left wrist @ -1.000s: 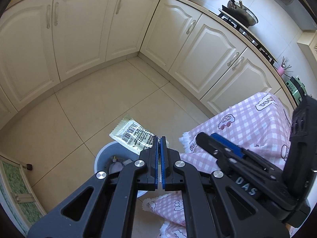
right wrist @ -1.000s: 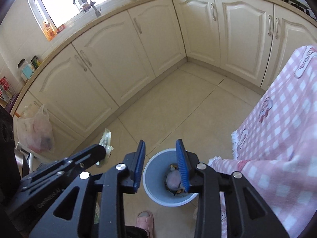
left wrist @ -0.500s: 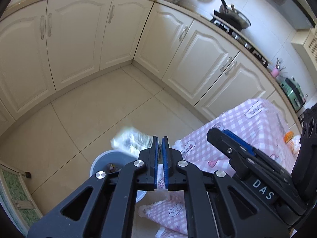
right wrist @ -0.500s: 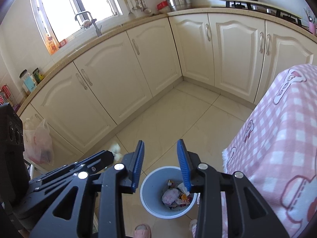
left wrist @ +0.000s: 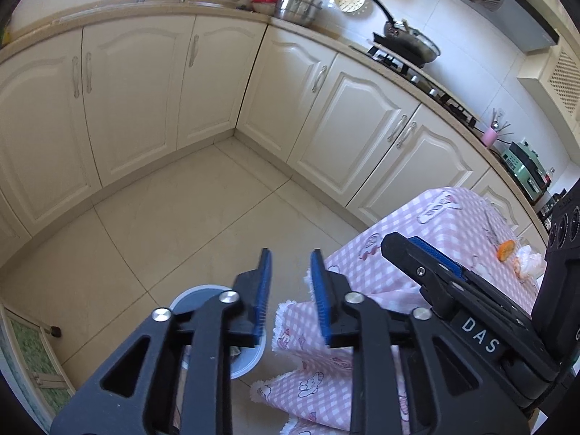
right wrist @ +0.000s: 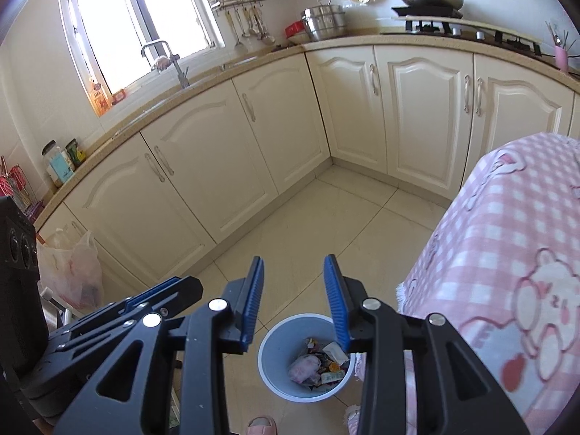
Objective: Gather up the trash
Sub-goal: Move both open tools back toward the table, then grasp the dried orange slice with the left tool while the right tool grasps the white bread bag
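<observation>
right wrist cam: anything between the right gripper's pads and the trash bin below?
Nothing. In the right wrist view the right gripper hangs empty above the trash bin; between its blue pads only bare floor tile and the bin's rim and wrappers show.

Cream tiled floor (right wrist: pixel 319 224) is bounded far and left by cabinet fronts. Pale blue bin (right wrist: pixel 275 348) is stood on it near, just left of the draped pink checked tablecloth (right wrist: pixel 507 253); mixed wrappers are seen inside. Orange scrap (left wrist: pixel 505 250) and pale crumpled bits are seen on the cloth top, right.
</observation>
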Demonstrator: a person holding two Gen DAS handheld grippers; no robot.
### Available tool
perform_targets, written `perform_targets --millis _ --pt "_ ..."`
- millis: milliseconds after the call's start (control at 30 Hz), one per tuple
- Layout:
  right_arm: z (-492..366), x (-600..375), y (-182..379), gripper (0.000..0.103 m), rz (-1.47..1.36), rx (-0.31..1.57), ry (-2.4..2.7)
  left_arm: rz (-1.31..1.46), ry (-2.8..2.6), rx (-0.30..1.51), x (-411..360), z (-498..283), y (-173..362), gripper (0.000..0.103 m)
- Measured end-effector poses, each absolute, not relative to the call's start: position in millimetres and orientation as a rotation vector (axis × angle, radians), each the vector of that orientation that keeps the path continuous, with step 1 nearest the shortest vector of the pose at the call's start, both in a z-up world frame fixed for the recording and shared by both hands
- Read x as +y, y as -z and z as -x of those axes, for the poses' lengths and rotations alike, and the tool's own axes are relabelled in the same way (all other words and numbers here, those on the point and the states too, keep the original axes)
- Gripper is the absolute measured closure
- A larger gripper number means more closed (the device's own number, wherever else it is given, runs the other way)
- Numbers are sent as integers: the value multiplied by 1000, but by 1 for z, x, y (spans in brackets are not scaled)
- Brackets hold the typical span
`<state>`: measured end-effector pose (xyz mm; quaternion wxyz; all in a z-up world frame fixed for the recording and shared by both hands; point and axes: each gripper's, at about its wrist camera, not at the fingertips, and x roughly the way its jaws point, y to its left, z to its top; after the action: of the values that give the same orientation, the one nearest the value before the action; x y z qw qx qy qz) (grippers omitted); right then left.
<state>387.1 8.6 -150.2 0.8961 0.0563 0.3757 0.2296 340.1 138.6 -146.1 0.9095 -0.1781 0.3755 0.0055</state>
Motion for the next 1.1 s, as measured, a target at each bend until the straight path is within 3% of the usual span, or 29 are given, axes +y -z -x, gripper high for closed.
perform_targets --millis 333,500,667,1100 --pt "-356 -73 95 65 -165 657 -379 296 68 680 75 -326 90 60" --pt "-345 -140 73 63 -197 600 -284 249 145 660 17 -330 71 55" --pt "-335 -219 61 61 -244 557 -163 182 229 648 -54 -340 58 44" --pt "-342 -366 87 50 -398 577 78 83 331 740 -177 -398 87 36"
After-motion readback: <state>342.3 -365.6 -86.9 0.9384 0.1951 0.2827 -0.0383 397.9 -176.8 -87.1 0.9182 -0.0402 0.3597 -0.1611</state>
